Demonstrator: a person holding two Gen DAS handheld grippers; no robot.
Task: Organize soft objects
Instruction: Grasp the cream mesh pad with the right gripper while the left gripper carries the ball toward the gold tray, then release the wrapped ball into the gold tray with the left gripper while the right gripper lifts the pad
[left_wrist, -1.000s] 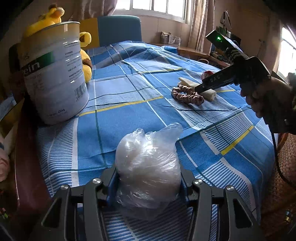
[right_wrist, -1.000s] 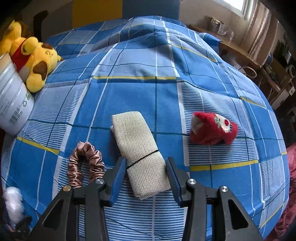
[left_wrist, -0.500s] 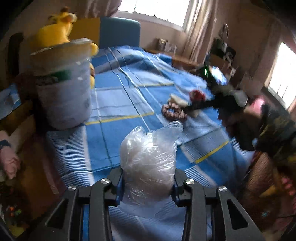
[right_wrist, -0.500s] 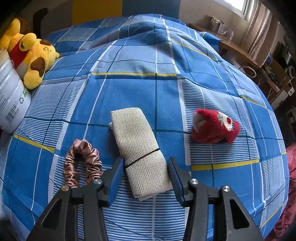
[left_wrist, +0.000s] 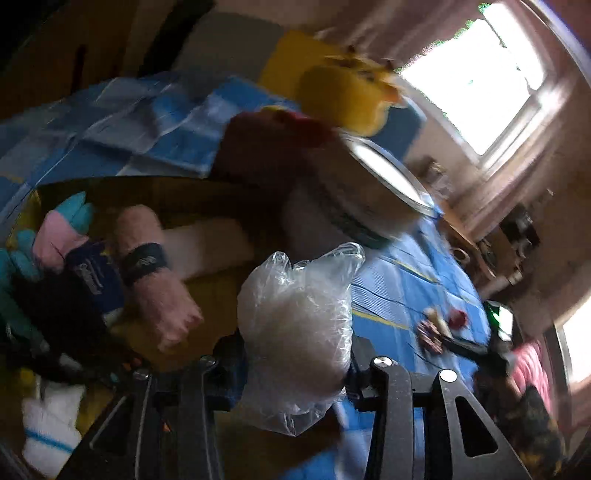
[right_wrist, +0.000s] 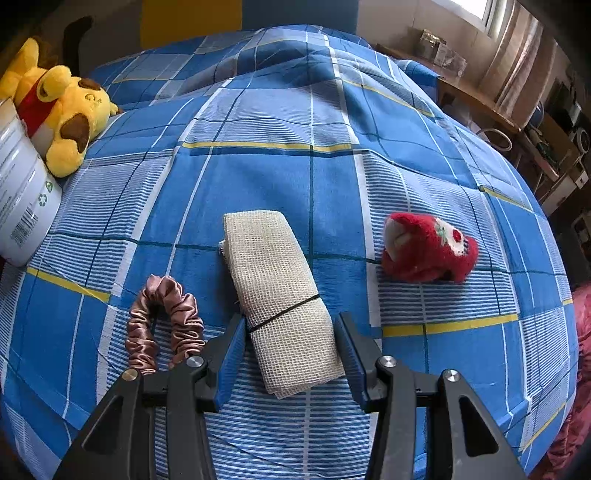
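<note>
The left gripper (left_wrist: 295, 365) squeezed a clear bag of white fluff (left_wrist: 299, 317), held up near the big can (left_wrist: 354, 206). The right gripper (right_wrist: 290, 354) stayed wide apart around the tan cloth roll (right_wrist: 280, 295) on the blue bed cover (right_wrist: 258, 177), a pink scrunchie (right_wrist: 162, 321) just left of it

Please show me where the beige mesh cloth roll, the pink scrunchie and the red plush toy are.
beige mesh cloth roll (right_wrist: 275, 291), right wrist view, middle of roll.
pink scrunchie (right_wrist: 184, 314), right wrist view, right side of loop.
red plush toy (right_wrist: 428, 251), right wrist view, middle of body.
</note>
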